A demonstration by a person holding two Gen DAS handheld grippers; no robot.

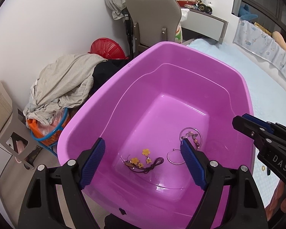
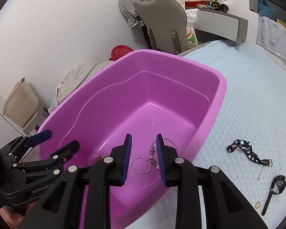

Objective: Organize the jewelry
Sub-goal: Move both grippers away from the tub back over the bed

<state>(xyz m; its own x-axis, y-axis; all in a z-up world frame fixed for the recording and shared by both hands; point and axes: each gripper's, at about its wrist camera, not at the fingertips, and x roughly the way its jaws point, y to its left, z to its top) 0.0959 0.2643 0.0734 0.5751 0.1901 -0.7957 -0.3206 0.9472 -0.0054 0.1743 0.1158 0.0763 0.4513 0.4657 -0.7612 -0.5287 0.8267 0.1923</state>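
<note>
A purple plastic tub point(image 1: 97, 103) point(image 2: 215, 103) stands on the pale blue bed cover. On its floor lie a yellow-flower charm string point(image 1: 143, 161), a thin hoop point(image 1: 174, 156) point(image 2: 141, 164) and a beaded ring bracelet point(image 1: 191, 135) point(image 2: 163, 147). My left gripper point(image 1: 143, 153) is open and empty above the tub's near end; it also shows in the right wrist view point(image 2: 62, 138). My right gripper point(image 2: 144, 146) is open and empty above the hoop, and shows at the right in the left wrist view point(image 1: 244, 121). A black patterned strap point(image 2: 247, 151), a black watch point(image 2: 275, 188) and a small gold ring point(image 2: 258, 205) lie on the bed.
The bed cover point(image 2: 247, 99) spreads right of the tub. Beyond the tub's left side are a pile of clothes point(image 1: 64, 82), a red basket point(image 1: 105, 48), an orange and blue basket point(image 1: 47, 131), a grey chair point(image 1: 152, 17) and a beige bin point(image 2: 21, 103).
</note>
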